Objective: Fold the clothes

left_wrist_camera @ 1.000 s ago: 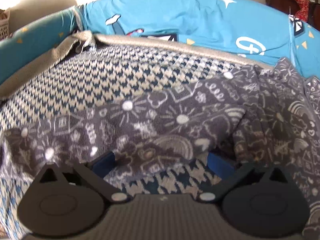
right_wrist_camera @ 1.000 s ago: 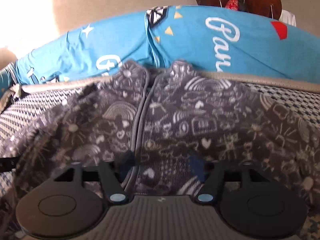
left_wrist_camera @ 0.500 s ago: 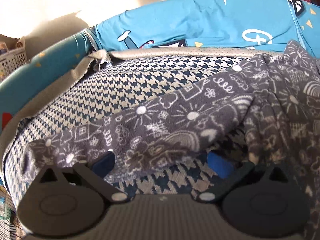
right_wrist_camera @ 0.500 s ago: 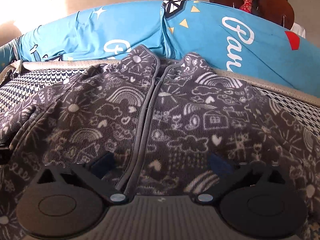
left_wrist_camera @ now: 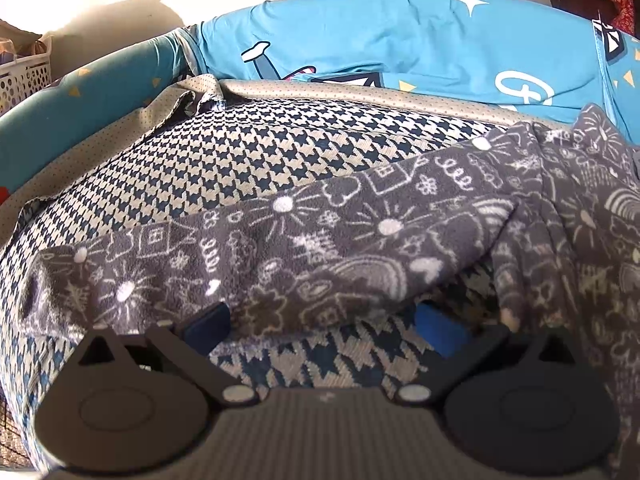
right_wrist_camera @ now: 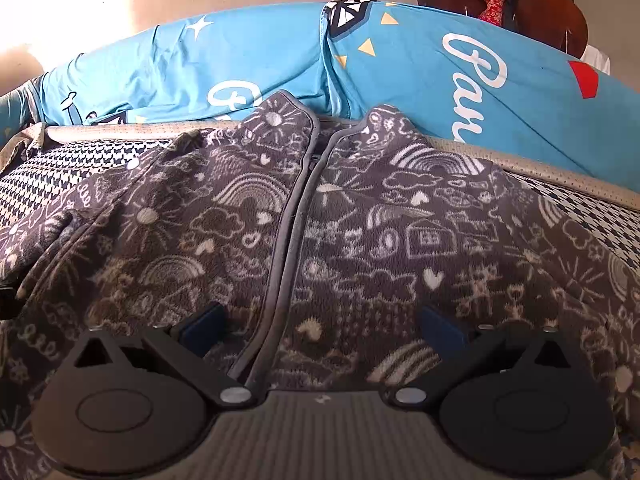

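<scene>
Left wrist view: one left gripper (left_wrist_camera: 320,326), jaws wide apart, empty, at one sleeve of one grey doodle-print fleece jacket (left_wrist_camera: 320,248) on one houndstooth cushion (left_wrist_camera: 260,160); right wrist view: one right gripper (right_wrist_camera: 322,326), fully spread, empty, over the jacket's zipped front (right_wrist_camera: 296,216), two blue printed pillows (right_wrist_camera: 460,80) behind.

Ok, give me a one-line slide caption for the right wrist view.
Right gripper open over the zipped front of a grey doodle-print fleece jacket, spread on a houndstooth cushion before blue printed pillows.
</scene>
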Available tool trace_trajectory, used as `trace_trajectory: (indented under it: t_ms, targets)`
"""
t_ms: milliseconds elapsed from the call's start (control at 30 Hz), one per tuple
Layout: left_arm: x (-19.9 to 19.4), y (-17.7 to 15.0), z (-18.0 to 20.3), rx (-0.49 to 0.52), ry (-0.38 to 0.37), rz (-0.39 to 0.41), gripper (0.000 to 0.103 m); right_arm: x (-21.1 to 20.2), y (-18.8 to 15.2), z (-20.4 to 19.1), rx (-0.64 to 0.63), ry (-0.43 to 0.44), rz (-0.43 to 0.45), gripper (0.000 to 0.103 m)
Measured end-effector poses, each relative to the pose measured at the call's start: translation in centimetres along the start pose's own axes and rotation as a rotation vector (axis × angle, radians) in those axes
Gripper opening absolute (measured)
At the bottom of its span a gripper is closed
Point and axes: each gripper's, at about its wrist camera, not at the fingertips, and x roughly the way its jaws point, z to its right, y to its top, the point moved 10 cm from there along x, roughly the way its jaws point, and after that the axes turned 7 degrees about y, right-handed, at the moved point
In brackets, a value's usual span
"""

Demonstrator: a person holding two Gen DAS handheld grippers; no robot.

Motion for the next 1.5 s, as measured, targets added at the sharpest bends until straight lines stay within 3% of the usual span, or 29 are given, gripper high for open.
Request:
trace_trajectory:
  t_ms: [700,967,1200,1500]
  targets:
    - [0.2,0.0,-0.2,0.003,0.0,0.015,0.103,0.0,0.0,0.0,0.001,-0.001,0.0,0.103]
    - [-0.3,0.2,0.3,0.046,0.061,0.043,0.103,0.0,-0.1,0.0,0.0,-0.003,0.001,0.103]
    - [-1.4,0.6,1.9,0.18,0.186,0.136,0.103,0.0,-0.1,0.0,0.0,-0.004,0.001,0.103]
    - [-1.3,0.6,1.7,0.158,0.171,0.126,0.103,0.0,-0.1,0.1,0.001,-0.003,0.001,0.103]
